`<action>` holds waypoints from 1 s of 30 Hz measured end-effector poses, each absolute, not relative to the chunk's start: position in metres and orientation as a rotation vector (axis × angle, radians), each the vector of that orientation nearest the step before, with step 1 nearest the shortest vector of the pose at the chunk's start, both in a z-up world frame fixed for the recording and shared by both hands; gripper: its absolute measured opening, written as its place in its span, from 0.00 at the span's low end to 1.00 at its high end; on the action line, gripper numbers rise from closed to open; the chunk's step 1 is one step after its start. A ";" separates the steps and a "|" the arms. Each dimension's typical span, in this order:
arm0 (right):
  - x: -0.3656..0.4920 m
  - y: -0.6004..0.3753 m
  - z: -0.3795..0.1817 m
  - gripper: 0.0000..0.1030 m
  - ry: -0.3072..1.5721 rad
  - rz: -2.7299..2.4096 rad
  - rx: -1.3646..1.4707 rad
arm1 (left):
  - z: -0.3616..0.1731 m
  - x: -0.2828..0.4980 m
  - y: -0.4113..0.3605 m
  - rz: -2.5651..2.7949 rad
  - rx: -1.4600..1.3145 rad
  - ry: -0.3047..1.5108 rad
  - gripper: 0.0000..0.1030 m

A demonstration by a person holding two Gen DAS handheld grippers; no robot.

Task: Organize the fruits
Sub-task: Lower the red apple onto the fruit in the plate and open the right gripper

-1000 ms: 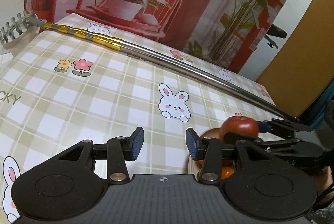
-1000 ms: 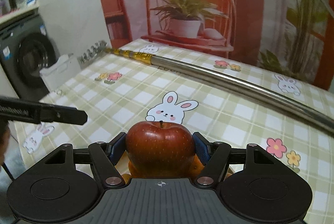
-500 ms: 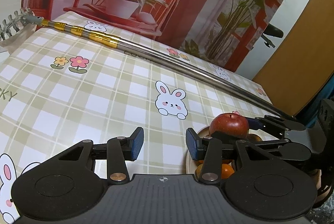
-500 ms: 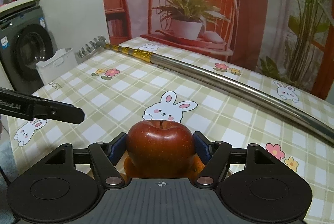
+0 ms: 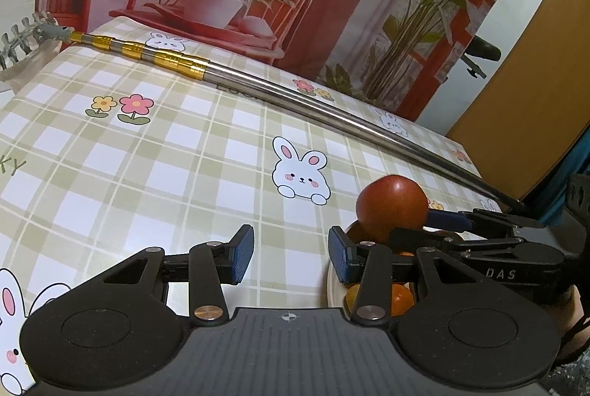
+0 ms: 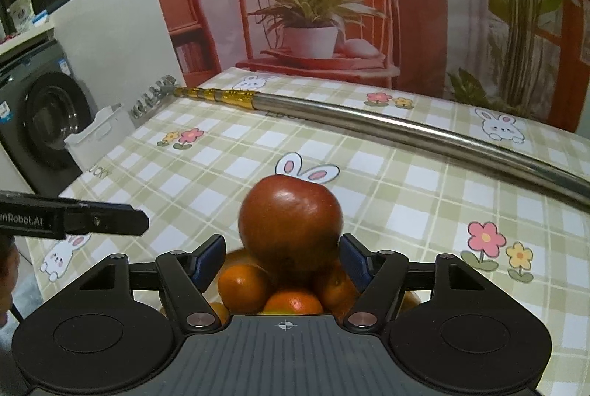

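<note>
A dark red apple (image 6: 289, 219) sits on top of a pile of oranges (image 6: 245, 281), tipped forward so its stem is hidden. My right gripper (image 6: 283, 250) is open around its lower half, with a visible gap at the left pad. From the left wrist view the apple (image 5: 391, 208) stands above a cream plate (image 5: 333, 289) holding oranges (image 5: 400, 296), with the right gripper (image 5: 411, 224) reaching in from the right. My left gripper (image 5: 291, 256) hangs open and empty just left of the plate. One of its fingers (image 6: 92, 221) shows at the left edge.
A long steel pole (image 5: 332, 115) with gold bands and a rake head lies diagonally across the checked bunny tablecloth (image 5: 166, 174) behind the plate. A white bin (image 6: 99, 134) and a washing machine (image 6: 48, 130) stand beyond the table's left edge.
The apple has tipped forward out of the right gripper's firm hold and now rests on the oranges. The right gripper has dropped lower over the plate. The left gripper barely moved.
</note>
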State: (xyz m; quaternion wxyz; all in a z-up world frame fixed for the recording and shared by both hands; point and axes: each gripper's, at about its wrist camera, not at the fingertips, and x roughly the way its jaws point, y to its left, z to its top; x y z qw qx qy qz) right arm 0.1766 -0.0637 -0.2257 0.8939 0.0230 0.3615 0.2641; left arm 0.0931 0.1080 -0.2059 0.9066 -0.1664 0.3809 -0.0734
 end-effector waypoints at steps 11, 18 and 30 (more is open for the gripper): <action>0.181 -0.062 -0.222 0.65 0.744 0.541 0.044 | -0.207 0.095 0.108 -0.153 -0.349 0.791 0.45; 0.180 -0.064 -0.220 0.65 0.740 0.541 0.044 | -0.206 0.094 0.108 -0.156 -0.347 0.789 0.45; 0.149 -0.094 -0.183 0.89 0.659 0.492 0.097 | -0.179 0.084 0.096 -0.167 -0.288 0.738 0.51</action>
